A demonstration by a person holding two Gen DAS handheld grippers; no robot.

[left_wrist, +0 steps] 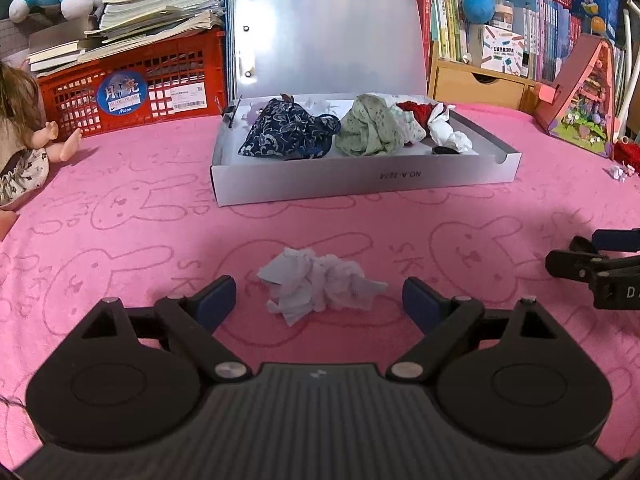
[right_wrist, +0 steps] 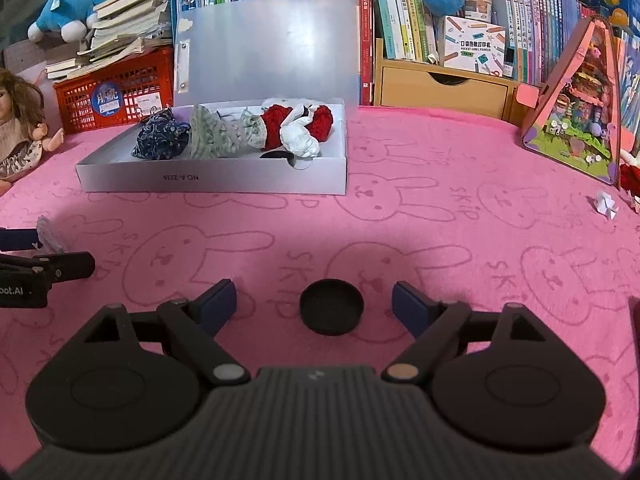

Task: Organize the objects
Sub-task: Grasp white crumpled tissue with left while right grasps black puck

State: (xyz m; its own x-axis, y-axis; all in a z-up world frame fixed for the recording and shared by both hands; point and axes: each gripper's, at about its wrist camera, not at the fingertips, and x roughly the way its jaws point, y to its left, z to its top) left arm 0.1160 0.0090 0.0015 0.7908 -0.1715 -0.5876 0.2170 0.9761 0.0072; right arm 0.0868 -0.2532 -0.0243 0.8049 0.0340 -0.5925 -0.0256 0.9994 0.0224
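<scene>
Straddling the crumpled tissue wad [left_wrist: 320,284] on the pink blanket [left_wrist: 120,208], the left gripper [left_wrist: 319,304] stands spread and empty; likely light and compressible, so pinch mid-bulk. The right gripper [right_wrist: 314,304], also spread, brackets a rigid black cap [right_wrist: 332,312]; grasp its rim.

A: What sits between the right gripper [right_wrist: 314,305] fingers?

B: A round black lid [right_wrist: 331,306], flat on the pink cloth [right_wrist: 460,240]. The jaws stand wide, with pink showing between each blue pad and the lid.

A: And farther back?

B: A grey box [right_wrist: 212,182] with its flap up, holding a dark blue cloth [right_wrist: 160,140], a green one [right_wrist: 210,136], something red [right_wrist: 320,122] and a white wad [right_wrist: 300,140].

A: Anything at the left edge?

B: The left gripper [right_wrist: 36,268], with crumpled paper [right_wrist: 50,236] by its tip. A doll [right_wrist: 18,128] sits behind it.
</scene>
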